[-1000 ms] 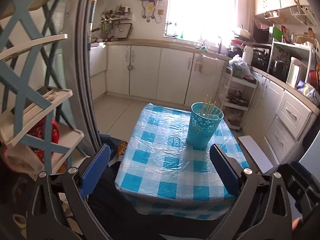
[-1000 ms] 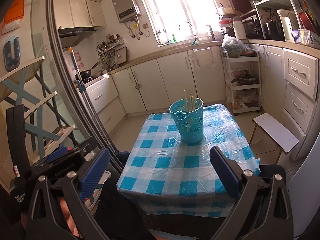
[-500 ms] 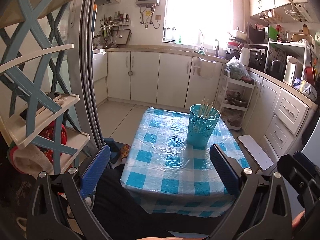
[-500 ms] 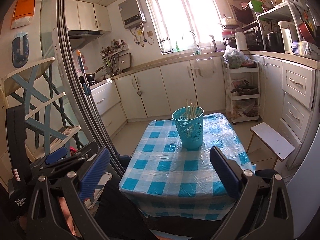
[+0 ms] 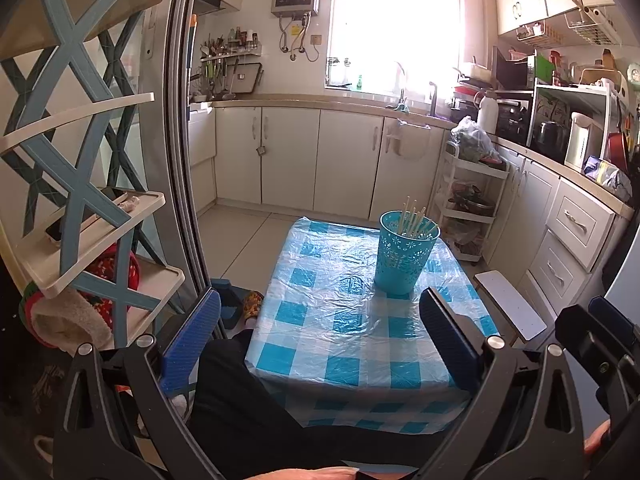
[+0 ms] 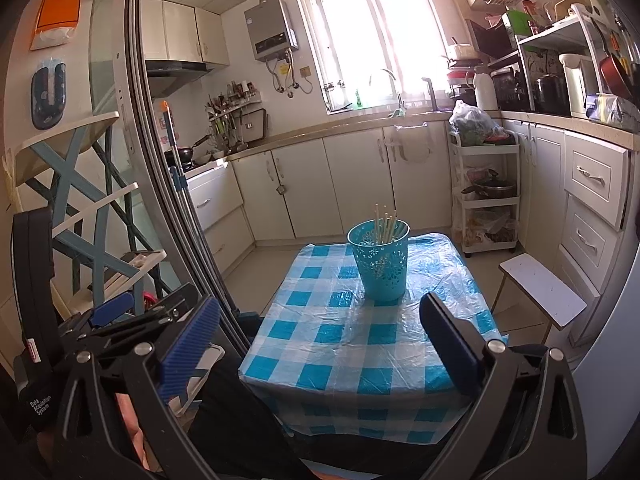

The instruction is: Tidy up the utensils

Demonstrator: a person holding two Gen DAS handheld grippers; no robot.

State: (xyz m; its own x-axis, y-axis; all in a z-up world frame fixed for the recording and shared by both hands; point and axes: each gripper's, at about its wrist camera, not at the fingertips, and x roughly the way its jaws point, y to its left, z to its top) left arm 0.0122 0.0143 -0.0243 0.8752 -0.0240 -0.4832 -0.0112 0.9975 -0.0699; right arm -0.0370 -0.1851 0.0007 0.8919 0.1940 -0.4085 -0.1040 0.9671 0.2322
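A teal perforated holder [image 5: 405, 257] [image 6: 381, 265] stands upright on a small table with a blue-and-white checked cloth [image 5: 336, 332] [image 6: 340, 344]. Several pale chopsticks [image 5: 414, 220] [image 6: 385, 224] stick out of it. My left gripper [image 5: 320, 338] is open, held back from the table's near edge, with nothing between its blue-padded fingers. My right gripper [image 6: 320, 340] is open too, empty, and just as far from the holder. In the right wrist view the left gripper's body [image 6: 120, 312] shows at the lower left.
A person's dark-clad legs [image 5: 256, 412] lie between me and the table. A blue-and-cream shelf rack [image 5: 80, 208] and a sliding door frame [image 5: 184, 160] stand at the left. A white stool [image 6: 542, 288], a trolley [image 6: 486, 200] and cabinets line the right.
Both grippers have drawn back and tilted up from the table, so the holder looks smaller and farther off. Both stay open and empty.
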